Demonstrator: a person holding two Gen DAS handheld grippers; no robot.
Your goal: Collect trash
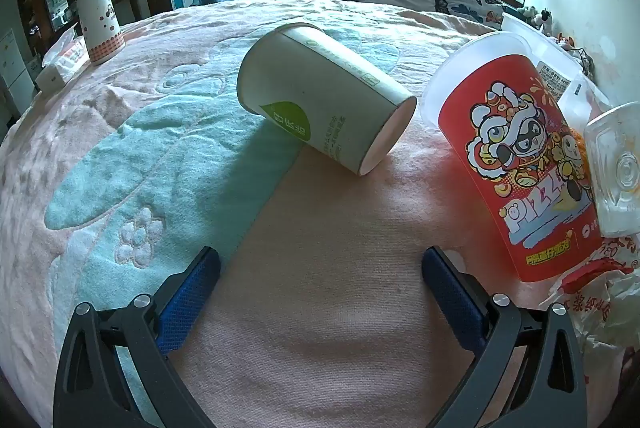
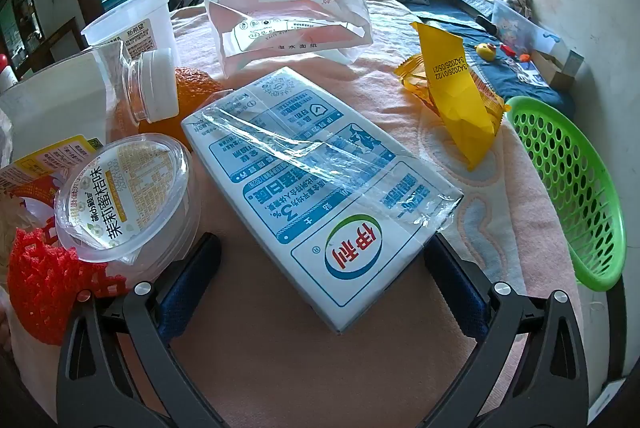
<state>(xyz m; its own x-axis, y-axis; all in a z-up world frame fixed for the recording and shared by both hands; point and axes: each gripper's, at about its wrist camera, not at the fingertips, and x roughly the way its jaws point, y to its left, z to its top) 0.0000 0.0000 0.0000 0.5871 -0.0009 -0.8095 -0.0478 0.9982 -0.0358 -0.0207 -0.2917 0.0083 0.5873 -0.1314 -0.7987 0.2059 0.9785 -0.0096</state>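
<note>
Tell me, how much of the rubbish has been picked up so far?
Nothing looks collected yet: the visible part of the green basket holds nothing. Both the left gripper and right gripper are open and empty. The paper cup, red cup, milk carton and yellow wrapper still lie on the blanket.

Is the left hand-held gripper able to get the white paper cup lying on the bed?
Probably yes: the left hand-held gripper is open, and only bare blanket lies before the white paper cup.

Black tongs w/ blue pads, silver screws.
</note>
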